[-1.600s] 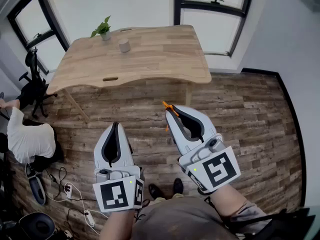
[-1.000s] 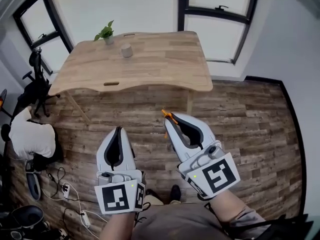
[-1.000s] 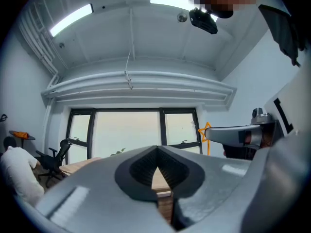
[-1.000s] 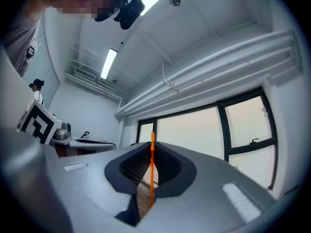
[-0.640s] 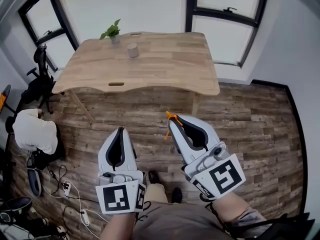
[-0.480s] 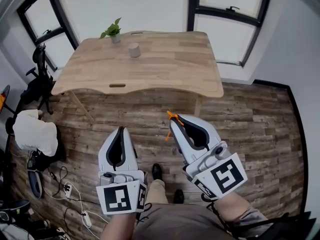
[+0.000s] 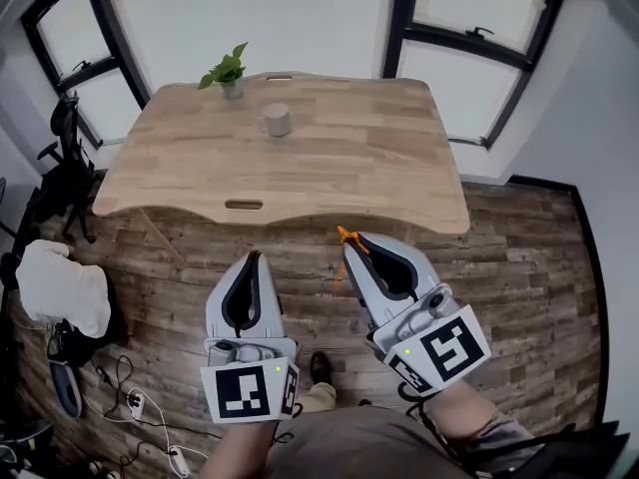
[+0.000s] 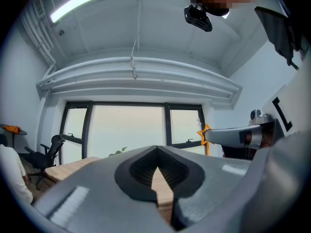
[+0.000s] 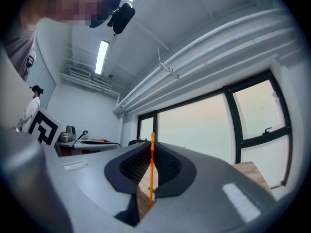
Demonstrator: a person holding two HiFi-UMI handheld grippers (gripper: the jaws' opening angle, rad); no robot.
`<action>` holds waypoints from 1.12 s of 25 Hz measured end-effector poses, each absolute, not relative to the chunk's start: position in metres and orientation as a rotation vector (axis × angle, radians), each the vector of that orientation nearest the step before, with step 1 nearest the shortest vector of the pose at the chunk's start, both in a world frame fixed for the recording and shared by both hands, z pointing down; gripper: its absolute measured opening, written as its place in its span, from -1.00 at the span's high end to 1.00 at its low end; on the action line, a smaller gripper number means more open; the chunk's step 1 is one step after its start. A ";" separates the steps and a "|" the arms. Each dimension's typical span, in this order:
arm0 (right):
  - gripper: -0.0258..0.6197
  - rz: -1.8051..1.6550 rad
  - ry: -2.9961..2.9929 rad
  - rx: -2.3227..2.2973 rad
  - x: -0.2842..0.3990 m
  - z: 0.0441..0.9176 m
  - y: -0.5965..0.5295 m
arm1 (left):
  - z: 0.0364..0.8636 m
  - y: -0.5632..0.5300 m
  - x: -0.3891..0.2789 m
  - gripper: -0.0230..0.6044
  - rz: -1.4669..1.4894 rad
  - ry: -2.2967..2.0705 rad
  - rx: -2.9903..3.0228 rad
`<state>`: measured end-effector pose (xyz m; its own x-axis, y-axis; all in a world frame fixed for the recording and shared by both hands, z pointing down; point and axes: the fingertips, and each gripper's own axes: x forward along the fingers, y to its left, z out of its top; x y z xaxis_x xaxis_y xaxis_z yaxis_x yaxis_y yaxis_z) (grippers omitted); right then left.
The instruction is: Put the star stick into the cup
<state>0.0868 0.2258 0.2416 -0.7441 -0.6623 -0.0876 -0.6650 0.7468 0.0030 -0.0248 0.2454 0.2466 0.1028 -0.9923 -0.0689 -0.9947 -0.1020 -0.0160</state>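
The orange star stick [image 7: 342, 245] is pinched at the tip of my right gripper [image 7: 351, 244], which is shut on it; its star end pokes out above the jaws and the stick hangs below them. In the right gripper view the star stick [image 9: 152, 171] runs straight up between the closed jaws. The grey cup [image 7: 277, 120] stands upright on the far half of the wooden table [image 7: 379, 158], well ahead of both grippers. My left gripper [image 7: 251, 264] is shut and holds nothing; it hovers over the floor short of the table's near edge. The left gripper view shows the star [image 8: 204, 135] at right.
A small potted plant [image 7: 229, 72] stands at the table's far edge, left of the cup. Windows line the wall behind. An office chair [image 7: 62, 158], a white bundle [image 7: 62, 284] and cables [image 7: 140, 397] lie on the wood floor at left. My feet show below the grippers.
The view has drawn nearer to the table, which now looks larger and closer. Both grippers keep their pose, the right one still shut on the star stick.
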 end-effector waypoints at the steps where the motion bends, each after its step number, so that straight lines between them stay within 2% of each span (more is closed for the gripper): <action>1: 0.78 0.053 2.858 -1.090 0.081 0.240 0.217 | 0.246 0.237 -0.031 0.92 0.066 2.059 -2.296; 13: 0.78 0.103 2.821 -1.141 0.039 0.228 0.143 | 0.238 0.167 -0.076 0.92 0.062 2.008 -2.321; 28: 0.78 0.049 2.817 -1.169 0.028 0.247 0.022 | 0.271 0.046 -0.089 0.92 0.001 2.038 -2.370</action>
<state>0.0277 0.0224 0.2471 -0.7026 -0.7051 -0.0963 -0.7080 0.7062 -0.0052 -0.0890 0.0464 0.2711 0.1496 -0.9887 -0.0107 -0.9887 -0.1494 -0.0117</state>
